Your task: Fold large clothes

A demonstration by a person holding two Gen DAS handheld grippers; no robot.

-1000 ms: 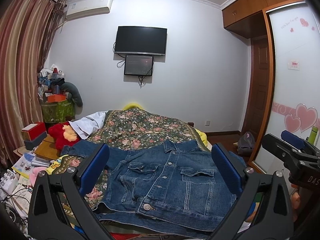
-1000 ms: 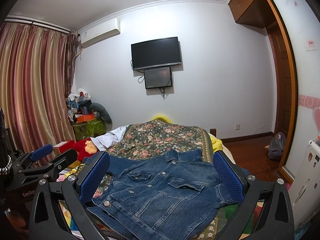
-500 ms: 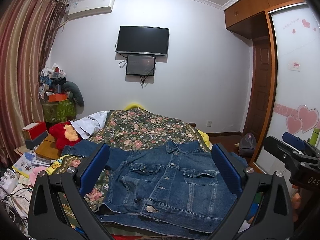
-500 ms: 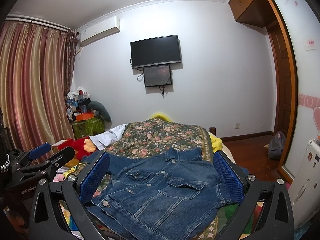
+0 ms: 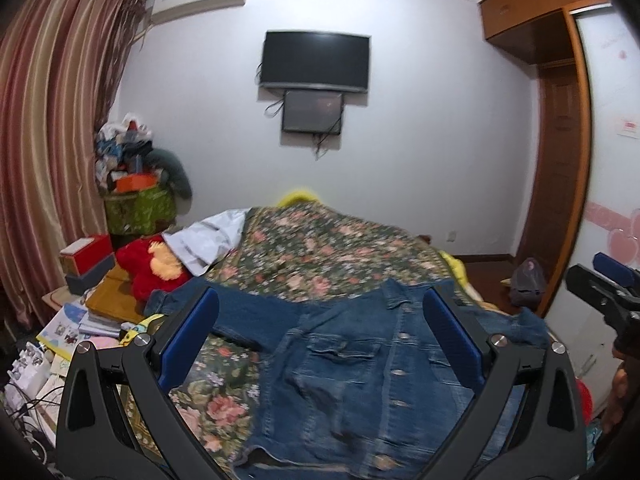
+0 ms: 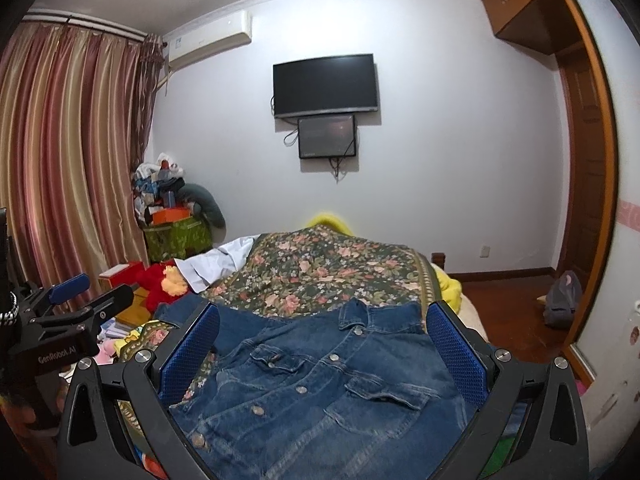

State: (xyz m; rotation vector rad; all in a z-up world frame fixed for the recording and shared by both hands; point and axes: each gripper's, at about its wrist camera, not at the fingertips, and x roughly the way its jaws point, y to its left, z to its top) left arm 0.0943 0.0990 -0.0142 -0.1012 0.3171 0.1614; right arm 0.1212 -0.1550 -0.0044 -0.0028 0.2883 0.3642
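Lying flat and front-up on the bed (image 6: 404,268), the jacket (image 6: 320,380) has not been folded at all as far as either view shows. Its collar points toward the far wall, the button placket runs down the middle, both chest pockets face up, and one sleeve (image 5: 240,308) stretches out toward the toy (image 5: 154,264) at the bed's left side. The other sleeve shows only in part, past the right pad in the left wrist view, so its lie is hard to judge.

Both grippers hover over the near hem with nothing between their pads. The left gripper (image 5: 320,336) has its jaws spread wide, well above the denim; its picture is blurred, which suggests motion. The right gripper (image 6: 322,346) likewise has its jaws fully apart and empty, framing the jacket's chest. Each tool appears at the edge of the other's view, so they sit side by side.

By my reading, the task is at its very start: the garment is spread out, which is the preparation, while every fold remains. What is left is likely bringing the sleeves in across the body, then doubling the body over. No grip has been taken yet, so the first step would be pinching a sleeve or a hem corner.
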